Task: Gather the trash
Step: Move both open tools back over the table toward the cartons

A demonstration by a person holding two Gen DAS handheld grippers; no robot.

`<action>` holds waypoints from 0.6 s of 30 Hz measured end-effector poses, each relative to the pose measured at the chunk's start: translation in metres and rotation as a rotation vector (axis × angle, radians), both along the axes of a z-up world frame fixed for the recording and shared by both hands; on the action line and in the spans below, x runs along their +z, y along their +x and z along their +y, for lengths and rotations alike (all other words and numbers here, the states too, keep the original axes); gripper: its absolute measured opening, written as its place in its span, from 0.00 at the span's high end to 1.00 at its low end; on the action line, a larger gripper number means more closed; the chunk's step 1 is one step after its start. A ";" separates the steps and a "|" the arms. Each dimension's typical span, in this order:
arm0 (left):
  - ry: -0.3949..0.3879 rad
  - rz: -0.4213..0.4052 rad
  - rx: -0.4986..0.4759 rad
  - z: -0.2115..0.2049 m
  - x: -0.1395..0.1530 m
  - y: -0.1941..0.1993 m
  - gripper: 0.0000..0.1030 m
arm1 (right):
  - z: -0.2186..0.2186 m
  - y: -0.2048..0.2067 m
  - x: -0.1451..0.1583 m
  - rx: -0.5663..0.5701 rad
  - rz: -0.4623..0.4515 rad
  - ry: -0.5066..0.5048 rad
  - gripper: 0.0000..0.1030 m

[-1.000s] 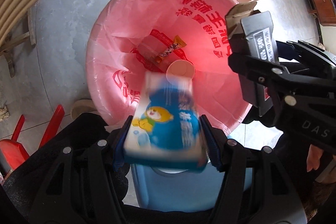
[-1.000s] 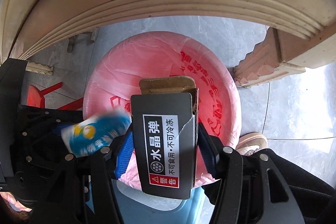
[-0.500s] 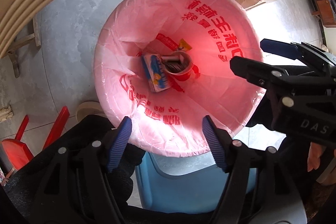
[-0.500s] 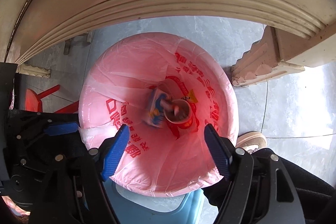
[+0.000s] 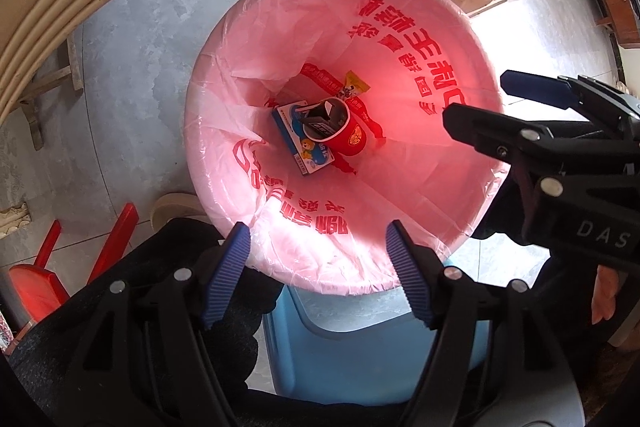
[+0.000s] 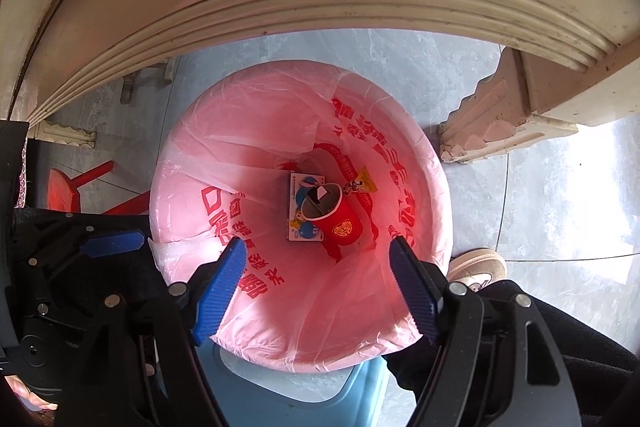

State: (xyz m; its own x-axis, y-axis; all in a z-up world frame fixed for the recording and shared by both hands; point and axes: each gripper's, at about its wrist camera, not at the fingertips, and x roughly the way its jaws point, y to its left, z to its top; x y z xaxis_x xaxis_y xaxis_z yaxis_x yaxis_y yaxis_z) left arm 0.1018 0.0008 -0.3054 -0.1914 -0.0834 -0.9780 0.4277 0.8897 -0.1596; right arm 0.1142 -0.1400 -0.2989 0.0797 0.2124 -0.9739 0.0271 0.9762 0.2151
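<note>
A bin lined with a pink bag (image 5: 224, 75) (image 6: 180, 155) stands straight below both grippers. At its bottom lie a blue-and-white carton (image 5: 310, 157) (image 6: 298, 229), a red paper cup (image 5: 350, 141) (image 6: 340, 225) with a black box (image 5: 320, 123) (image 6: 320, 201) stuck in its mouth, and a yellow wrapper (image 5: 354, 85) (image 6: 366, 185). My left gripper (image 5: 318, 259) hangs open over the bin's near rim with nothing between its pads. My right gripper (image 6: 316, 251) (image 5: 478, 97) is open and empty too, beside the left one.
A cream table edge (image 6: 320, 7) curves overhead, with its carved leg (image 6: 492, 131) at the right of the bin. A red plastic stool (image 5: 36, 283) stands at the left. A blue plastic piece (image 5: 360, 339) lies under the bin's near side. A person's shoe (image 6: 476, 263) rests by the bin.
The left gripper let go of the blue-and-white carton and the right let go of the black box. Both dropped into the bin, and the jaws now stand apart.
</note>
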 end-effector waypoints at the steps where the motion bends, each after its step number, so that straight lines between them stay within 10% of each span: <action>1: -0.001 -0.003 0.000 0.000 0.001 -0.001 0.33 | 0.000 -0.001 0.001 0.000 -0.002 -0.002 0.30; 18: -0.009 -0.135 -0.038 0.017 0.096 -0.044 0.33 | -0.017 -0.041 0.096 -0.010 -0.154 0.039 0.30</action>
State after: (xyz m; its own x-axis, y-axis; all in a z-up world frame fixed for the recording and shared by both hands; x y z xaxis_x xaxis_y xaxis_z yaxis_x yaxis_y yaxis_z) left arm 0.0577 0.0175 -0.2096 -0.0616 -0.0871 -0.9943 0.4794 0.8712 -0.1060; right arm 0.0733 -0.1566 -0.2030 0.2293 0.2479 -0.9413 0.0006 0.9670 0.2548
